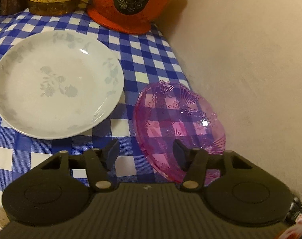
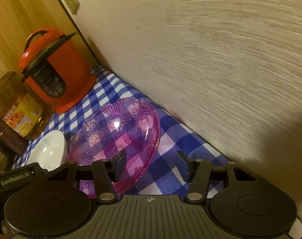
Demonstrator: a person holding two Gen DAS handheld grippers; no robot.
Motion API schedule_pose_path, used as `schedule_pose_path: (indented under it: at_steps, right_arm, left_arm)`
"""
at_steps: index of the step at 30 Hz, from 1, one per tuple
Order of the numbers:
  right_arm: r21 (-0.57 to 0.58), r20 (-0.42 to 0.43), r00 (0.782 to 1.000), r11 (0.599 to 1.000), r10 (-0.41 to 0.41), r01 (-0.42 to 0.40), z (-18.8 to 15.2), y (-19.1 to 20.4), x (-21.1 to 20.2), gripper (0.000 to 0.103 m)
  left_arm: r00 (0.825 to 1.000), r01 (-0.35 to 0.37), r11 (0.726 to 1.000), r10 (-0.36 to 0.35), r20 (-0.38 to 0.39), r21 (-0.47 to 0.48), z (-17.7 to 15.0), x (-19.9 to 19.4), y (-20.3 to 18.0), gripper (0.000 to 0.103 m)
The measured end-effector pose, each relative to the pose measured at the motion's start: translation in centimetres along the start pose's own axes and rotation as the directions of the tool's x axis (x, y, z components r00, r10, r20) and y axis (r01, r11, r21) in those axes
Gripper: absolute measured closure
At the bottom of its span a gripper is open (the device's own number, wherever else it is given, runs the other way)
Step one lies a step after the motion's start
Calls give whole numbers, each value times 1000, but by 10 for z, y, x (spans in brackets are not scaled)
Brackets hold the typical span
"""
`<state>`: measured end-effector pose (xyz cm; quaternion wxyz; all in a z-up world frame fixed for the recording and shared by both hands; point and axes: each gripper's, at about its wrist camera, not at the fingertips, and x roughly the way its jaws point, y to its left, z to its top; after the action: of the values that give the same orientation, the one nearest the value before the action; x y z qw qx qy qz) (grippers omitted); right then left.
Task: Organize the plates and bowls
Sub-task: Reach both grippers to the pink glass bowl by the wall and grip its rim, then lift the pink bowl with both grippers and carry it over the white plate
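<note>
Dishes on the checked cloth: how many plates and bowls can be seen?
2. A white floral plate lies left of a pink transparent bowl, which sits near the wall. More could be hidden outside both views.

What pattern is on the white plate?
Faint grey-blue floral sprays on the white plate; clearest in the left wrist view.

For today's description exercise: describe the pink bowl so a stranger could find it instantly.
Start at the red rice cooker at the back of the blue-checked tablecloth. Come forward along the wall to the pink bowl, right of the white plate. It alone is see-through, with moulded flowers.
</note>
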<state>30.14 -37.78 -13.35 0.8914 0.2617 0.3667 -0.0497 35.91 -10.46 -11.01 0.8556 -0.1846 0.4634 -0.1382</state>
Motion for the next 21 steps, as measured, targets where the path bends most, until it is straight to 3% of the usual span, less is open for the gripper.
schedule_pose_path:
  at_steps: [21]
  right_arm:
    - [29, -52, 998, 999, 30, -29, 2, 3, 12, 87]
  left_arm:
    - [999, -29, 999, 29, -27, 14, 4, 15, 1, 91]
